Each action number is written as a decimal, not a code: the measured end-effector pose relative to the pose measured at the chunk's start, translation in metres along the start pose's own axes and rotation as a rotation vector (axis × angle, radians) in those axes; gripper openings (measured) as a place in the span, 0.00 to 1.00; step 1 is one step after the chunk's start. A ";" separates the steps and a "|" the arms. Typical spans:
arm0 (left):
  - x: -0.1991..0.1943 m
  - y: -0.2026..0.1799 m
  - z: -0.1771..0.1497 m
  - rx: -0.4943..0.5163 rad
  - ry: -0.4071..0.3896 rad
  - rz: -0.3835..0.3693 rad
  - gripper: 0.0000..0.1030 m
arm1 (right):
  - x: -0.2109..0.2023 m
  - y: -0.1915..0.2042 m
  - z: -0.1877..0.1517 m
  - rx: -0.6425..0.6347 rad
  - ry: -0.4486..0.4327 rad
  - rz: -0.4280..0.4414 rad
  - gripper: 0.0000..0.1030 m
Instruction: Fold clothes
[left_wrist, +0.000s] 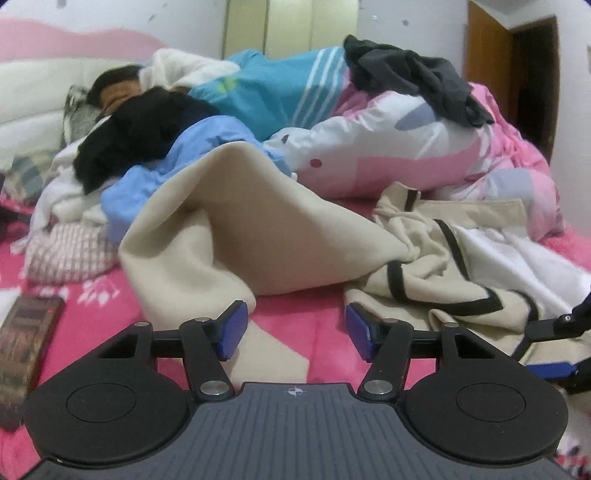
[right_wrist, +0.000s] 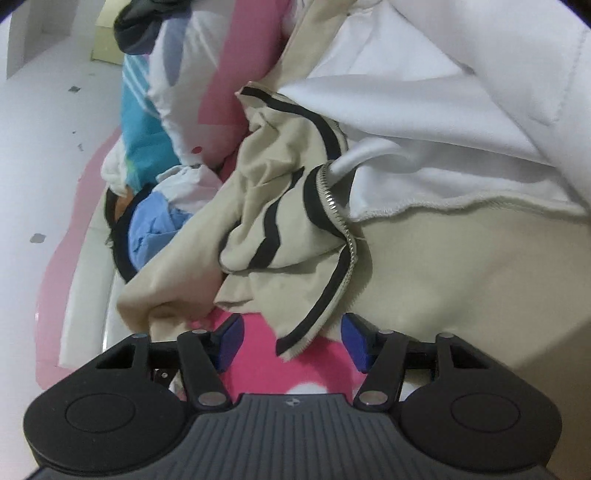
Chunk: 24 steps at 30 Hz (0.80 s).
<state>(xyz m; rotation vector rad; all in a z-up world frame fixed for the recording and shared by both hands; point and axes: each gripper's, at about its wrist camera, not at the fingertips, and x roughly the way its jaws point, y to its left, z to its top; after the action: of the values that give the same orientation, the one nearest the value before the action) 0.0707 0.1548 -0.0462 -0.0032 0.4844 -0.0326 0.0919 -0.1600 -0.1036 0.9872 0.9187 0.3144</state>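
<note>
- Left claw (left_wrist: 291, 328): jaws spread, nothing between the blue pads; it hovers over bare pink bedspread (left_wrist: 295, 343), just short of the beige jacket (left_wrist: 229, 229).
- Right claw (right_wrist: 291, 341): jaws likewise spread and empty; the jacket's black-trimmed zipper edge (right_wrist: 325, 295) hangs just ahead of the pads.
- Progress, as judged: folding not yet begun; the jacket lies crumpled, white lining (right_wrist: 424, 92) exposed, unflattened.
- Surface: a bed, crowded with a pink-and-white quilt (left_wrist: 388, 155) and heaped clothes (left_wrist: 236, 96).
- Room: pale wall, wooden door (left_wrist: 491, 66); a person (left_wrist: 118, 88) lies at the bed's head.
</note>
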 end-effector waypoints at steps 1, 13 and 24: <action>0.001 -0.001 0.002 0.020 -0.013 0.036 0.57 | 0.003 0.001 0.000 -0.004 -0.003 -0.006 0.51; -0.010 0.022 0.002 0.139 -0.054 0.298 0.80 | 0.003 -0.022 0.002 0.011 0.014 0.053 0.37; -0.020 0.060 0.043 -0.187 -0.105 0.201 0.04 | 0.002 -0.023 0.002 0.002 0.012 0.071 0.37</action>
<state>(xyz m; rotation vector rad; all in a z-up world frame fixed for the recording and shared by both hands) 0.0752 0.2151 0.0002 -0.1384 0.3800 0.2088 0.0906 -0.1723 -0.1227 1.0226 0.8964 0.3796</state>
